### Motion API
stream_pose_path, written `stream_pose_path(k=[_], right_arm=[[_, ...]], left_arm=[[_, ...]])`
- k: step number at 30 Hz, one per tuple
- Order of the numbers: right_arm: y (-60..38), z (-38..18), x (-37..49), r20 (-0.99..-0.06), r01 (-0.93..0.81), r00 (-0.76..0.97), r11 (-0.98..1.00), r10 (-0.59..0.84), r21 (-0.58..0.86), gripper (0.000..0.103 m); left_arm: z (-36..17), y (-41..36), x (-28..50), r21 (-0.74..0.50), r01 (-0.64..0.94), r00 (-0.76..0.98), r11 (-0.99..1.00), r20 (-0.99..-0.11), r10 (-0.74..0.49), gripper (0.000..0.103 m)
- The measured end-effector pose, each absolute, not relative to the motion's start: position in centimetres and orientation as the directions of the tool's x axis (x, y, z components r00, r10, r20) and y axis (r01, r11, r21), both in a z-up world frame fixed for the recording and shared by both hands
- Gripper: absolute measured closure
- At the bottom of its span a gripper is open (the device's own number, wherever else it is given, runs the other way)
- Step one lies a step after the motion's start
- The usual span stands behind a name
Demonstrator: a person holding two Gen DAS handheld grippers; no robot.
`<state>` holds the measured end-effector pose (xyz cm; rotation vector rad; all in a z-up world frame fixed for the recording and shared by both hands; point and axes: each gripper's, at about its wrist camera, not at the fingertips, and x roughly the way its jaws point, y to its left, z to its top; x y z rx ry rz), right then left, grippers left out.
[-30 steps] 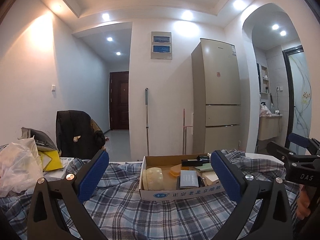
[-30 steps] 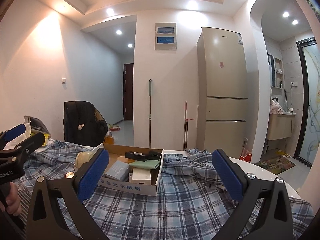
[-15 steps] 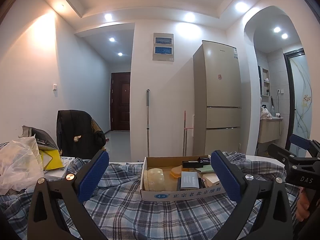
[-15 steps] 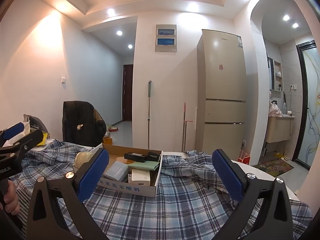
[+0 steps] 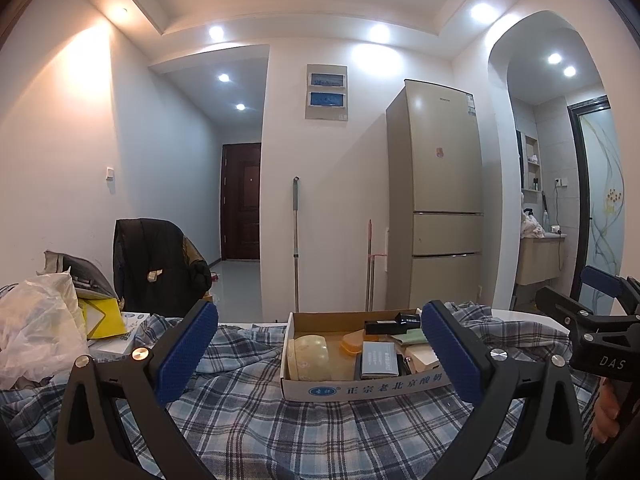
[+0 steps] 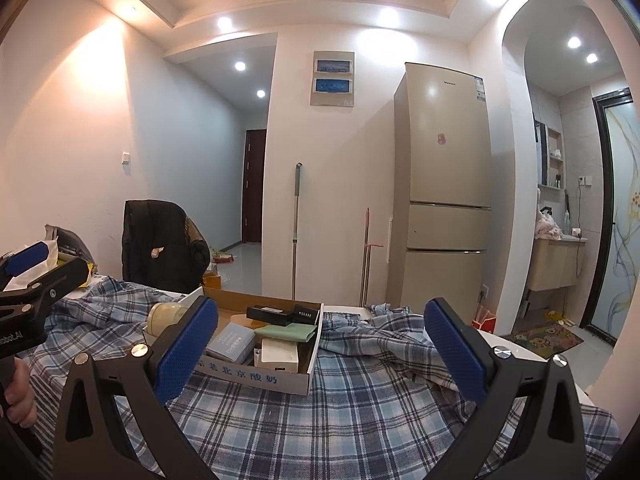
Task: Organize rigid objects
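An open cardboard box (image 5: 360,388) (image 6: 256,378) sits on a table under a blue plaid cloth (image 5: 280,432). It holds a pale round jar (image 5: 309,357), a grey-blue booklet (image 5: 379,359), a black case (image 5: 390,325), a green cloth (image 6: 285,333) and a white box (image 6: 279,355). My left gripper (image 5: 320,356) is open and empty, just in front of the box. My right gripper (image 6: 320,354) is open and empty, to the box's right front.
A white plastic bag (image 5: 38,332) and a yellow packet (image 5: 102,318) lie at the table's left. A chair with a black jacket (image 5: 154,266) stands behind. A fridge (image 5: 438,200) and mop handles stand at the far wall. The table's white edge (image 6: 516,348) shows at right.
Both views have tilted slightly upward, so the box sits a little lower in frame. Both grippers stay open and empty.
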<state>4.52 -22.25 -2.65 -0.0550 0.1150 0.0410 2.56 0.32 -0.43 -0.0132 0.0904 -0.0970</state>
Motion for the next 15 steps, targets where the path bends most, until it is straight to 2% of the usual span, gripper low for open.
stream_pose_path(k=[15], right_arm=[[-22.56,-2.50,4.60,-0.127,-0.041,0.991,0.998,0.036,-0.040,0.000]], left_arm=[[-0.79,0.32,2.50,-0.012,0.104,0.991,0.995,-0.079,-0.104,0.000]])
